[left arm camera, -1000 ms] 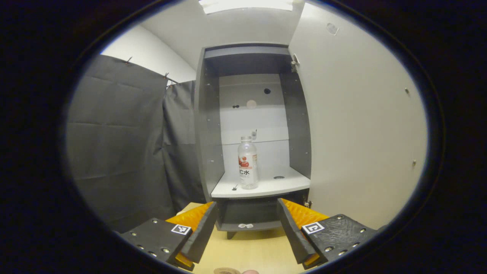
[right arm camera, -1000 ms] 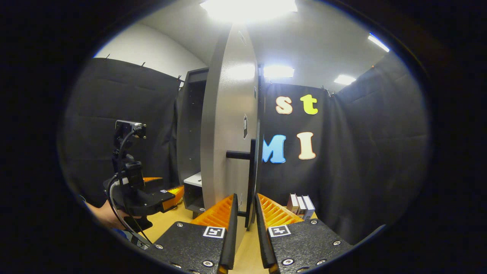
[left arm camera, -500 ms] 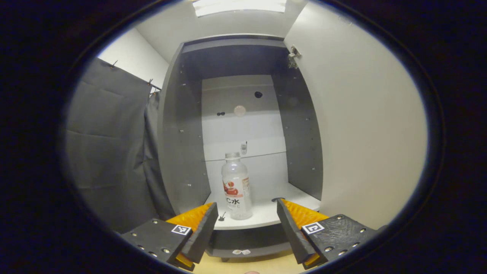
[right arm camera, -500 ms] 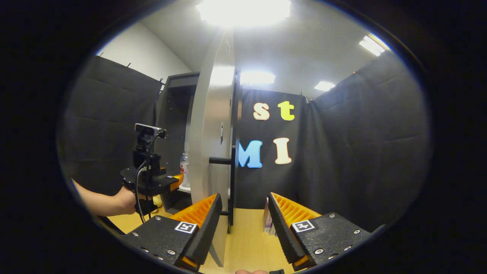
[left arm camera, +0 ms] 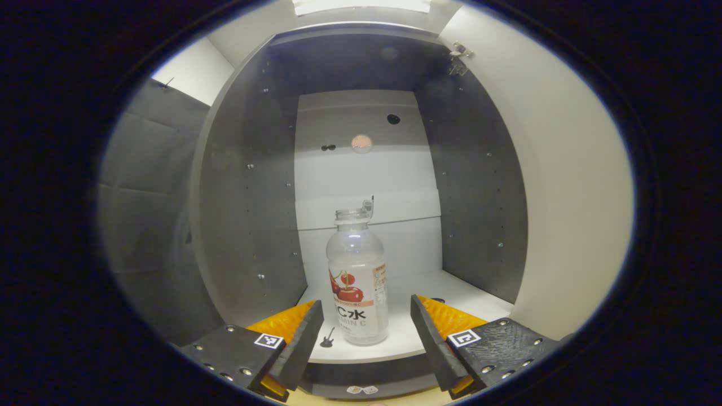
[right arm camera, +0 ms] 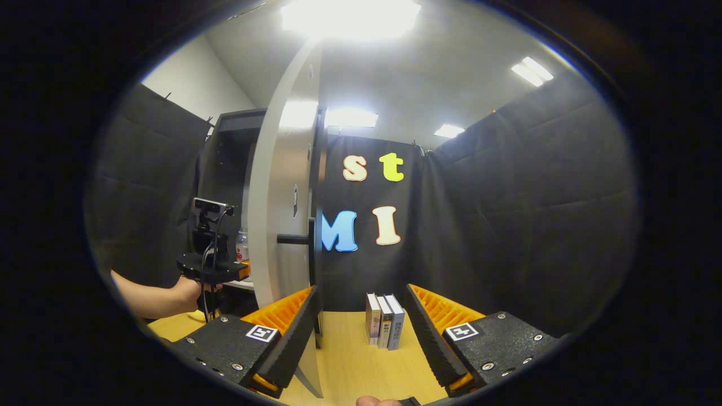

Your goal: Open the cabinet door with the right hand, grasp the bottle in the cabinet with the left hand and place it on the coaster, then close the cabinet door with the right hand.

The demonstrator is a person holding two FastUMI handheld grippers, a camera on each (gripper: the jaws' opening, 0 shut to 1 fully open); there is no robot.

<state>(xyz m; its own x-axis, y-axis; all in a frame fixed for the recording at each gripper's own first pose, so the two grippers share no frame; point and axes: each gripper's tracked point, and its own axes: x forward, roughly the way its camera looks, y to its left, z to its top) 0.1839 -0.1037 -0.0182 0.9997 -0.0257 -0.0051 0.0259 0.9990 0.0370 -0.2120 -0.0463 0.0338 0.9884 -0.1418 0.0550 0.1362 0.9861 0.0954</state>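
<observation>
With the door swung open and the right gripper held wide and empty, the upright bottle on the cabinet shelf is framed by the left gripper, spread wide, empty, needing further advance before closing.

In the left gripper view the bottle is standing upright on the shelf inside the cabinet, with the door swinging open at the right. The left gripper is sitting just before the shelf's near edge, spread wide, the bottle lying beyond the gap. In the right gripper view the books are standing on the table right of the door.
</observation>
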